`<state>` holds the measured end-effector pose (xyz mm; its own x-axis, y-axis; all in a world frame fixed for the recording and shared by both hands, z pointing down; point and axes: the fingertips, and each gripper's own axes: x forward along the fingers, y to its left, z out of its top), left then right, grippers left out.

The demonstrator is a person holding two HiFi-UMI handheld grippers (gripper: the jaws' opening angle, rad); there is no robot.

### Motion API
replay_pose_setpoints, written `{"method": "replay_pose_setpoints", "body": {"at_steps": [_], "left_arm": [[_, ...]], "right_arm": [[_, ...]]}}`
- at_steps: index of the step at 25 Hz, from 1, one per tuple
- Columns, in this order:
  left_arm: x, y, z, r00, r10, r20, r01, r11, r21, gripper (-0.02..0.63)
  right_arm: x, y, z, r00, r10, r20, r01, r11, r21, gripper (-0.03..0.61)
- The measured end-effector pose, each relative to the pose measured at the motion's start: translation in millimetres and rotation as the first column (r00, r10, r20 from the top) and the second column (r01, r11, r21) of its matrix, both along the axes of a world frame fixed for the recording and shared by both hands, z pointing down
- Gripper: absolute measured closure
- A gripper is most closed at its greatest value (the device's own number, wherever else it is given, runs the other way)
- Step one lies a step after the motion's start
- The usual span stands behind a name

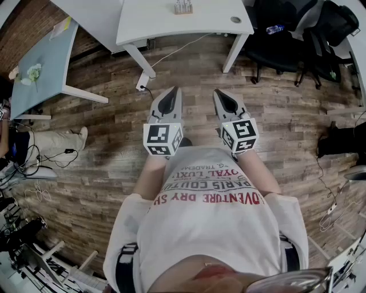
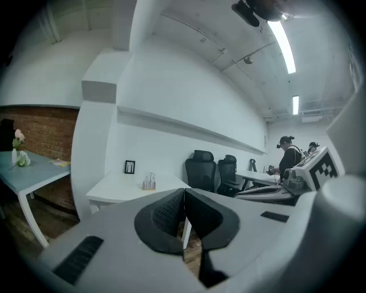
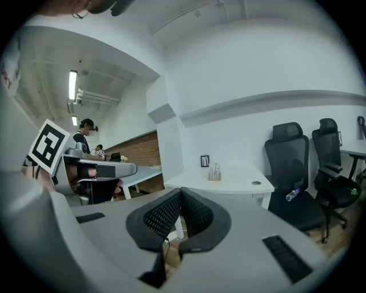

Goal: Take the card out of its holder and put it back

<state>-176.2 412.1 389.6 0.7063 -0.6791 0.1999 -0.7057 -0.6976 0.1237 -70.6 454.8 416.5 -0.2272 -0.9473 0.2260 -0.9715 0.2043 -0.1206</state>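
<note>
The left claw (image 2: pixel 184 197) and the right claw (image 3: pixel 180 200) are both clenched on nothing. They are held side by side at the person's chest, tips aimed at the far white rectangular worktop (image 1: pixel 154 20). On it stands the small tan-based card holder (image 1: pixel 183 7), its pale contents upright but too small to tell their long axis. Brown plank floor (image 1: pixel 194 68) lies between, and black office chairs (image 1: pixel 286 40) stand to the right.

Left tongs (image 1: pixel 173 90), right tongs (image 1: pixel 218 92): grey, blk pads (image 2: pixel 166 216), b/w markers (image 1: pixel 162 137). Floor (image 1: pixel 103 166) brown planks; desk (image 1: pixel 166 22) white.
</note>
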Motion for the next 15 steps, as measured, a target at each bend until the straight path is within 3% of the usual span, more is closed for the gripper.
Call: {"method": "replay_pose_setpoints", "body": {"at_steps": [15], "left_arm": [[14, 2, 10, 1.0, -0.006, 0.019, 0.007, 1.0, -0.018, 0.589]], "right_arm": [[23, 0, 10, 0.997, 0.026, 0.073, -0.025, 0.999, -0.02, 0.552]]}}
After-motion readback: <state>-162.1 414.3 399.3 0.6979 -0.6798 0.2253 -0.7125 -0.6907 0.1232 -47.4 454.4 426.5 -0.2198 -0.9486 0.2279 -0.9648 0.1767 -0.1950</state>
